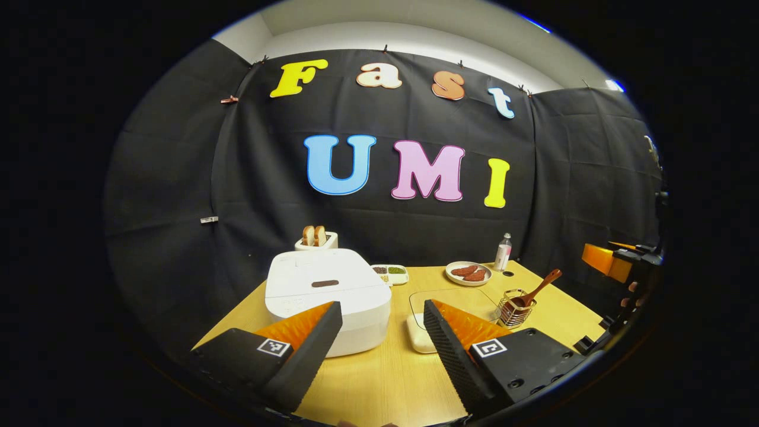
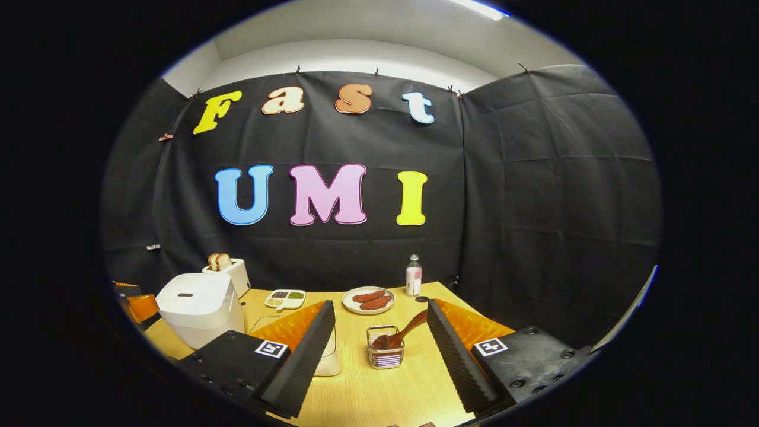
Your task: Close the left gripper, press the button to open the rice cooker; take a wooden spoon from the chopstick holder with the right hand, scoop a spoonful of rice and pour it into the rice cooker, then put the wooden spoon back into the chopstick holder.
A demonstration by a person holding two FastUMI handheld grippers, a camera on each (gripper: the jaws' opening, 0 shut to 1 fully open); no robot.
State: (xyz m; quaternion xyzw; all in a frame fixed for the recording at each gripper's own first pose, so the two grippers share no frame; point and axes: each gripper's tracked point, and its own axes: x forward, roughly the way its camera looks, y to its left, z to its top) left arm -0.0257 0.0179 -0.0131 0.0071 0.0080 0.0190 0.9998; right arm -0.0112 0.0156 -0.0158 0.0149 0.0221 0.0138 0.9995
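Black-draped booth, tabletop [image 1: 385,379] kitchen mock-up.

You face black cloth walls [image 2: 533,178] clipped below a white ceiling [image 2: 356,53]; a ceiling light [image 2: 480,9] glows upper right, and a wooden table [image 2: 385,391] spans the bottom.

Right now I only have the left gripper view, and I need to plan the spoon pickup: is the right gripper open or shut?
Observer: Open. In the right gripper view, the right gripper has its fingers spread wide and holds nothing.
Operator: Is it lined up with the chopstick holder?
Observer: Roughly. The chopstick holder stands ahead of it, between the two fingers, and neither finger touches it.
Operator: Which way does the spoon lean from there?
Observer: The wooden spoon has its broad end down in the holder. Its handle tilts up toward the finger on the right side of that view.
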